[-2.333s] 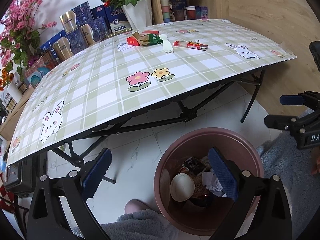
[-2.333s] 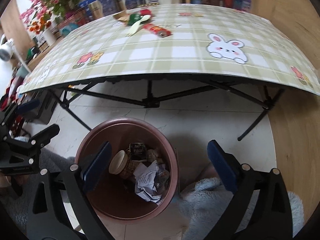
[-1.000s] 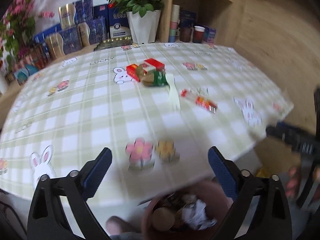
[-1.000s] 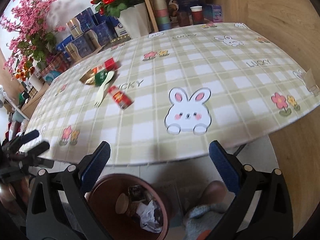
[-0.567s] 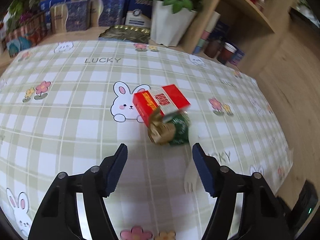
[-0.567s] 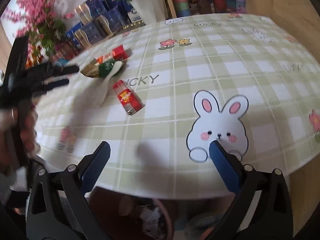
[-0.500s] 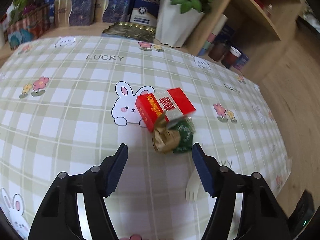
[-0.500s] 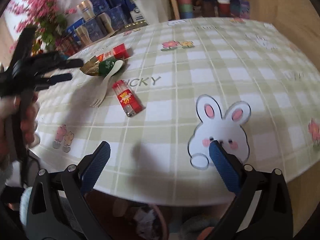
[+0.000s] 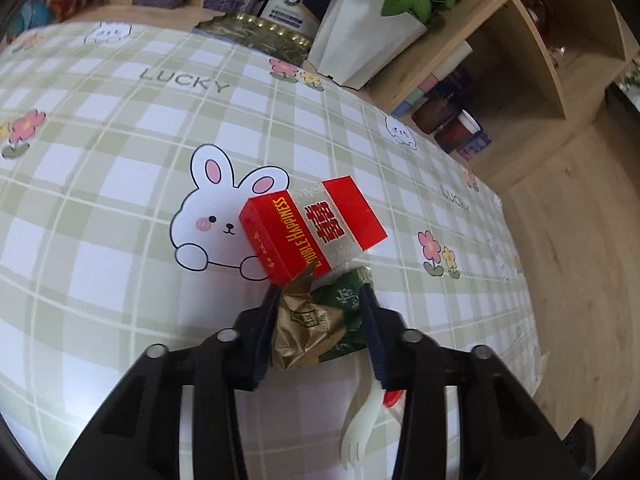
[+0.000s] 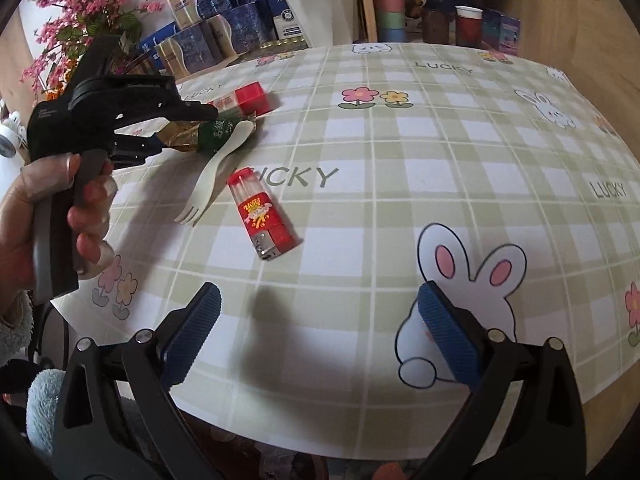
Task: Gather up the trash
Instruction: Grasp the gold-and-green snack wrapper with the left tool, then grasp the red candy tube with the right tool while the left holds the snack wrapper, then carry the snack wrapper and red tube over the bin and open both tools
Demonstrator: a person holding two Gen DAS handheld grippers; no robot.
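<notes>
Crumpled wrapper (image 9: 316,324) clamped in closing left hand-held gripper (image 9: 318,320); right hand-held gripper (image 10: 320,332) apart.

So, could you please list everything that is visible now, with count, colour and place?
Crumpled foil wrapper: one, gold and green, between the left gripper's pads.
Cardboard cigarette box: one, red and silver, touching the wrapper's far side.
Plastic fork: one, white, beside the wrapper.
Plastic lighter: one, red, right of the fork.
Checked tablecloth: one, green and white, covering the table.
Flower pot: one, white, behind the table.
Left gripper: black with blue pads, closed on the wrapper.
Right gripper: open, empty, over the near edge.
</notes>
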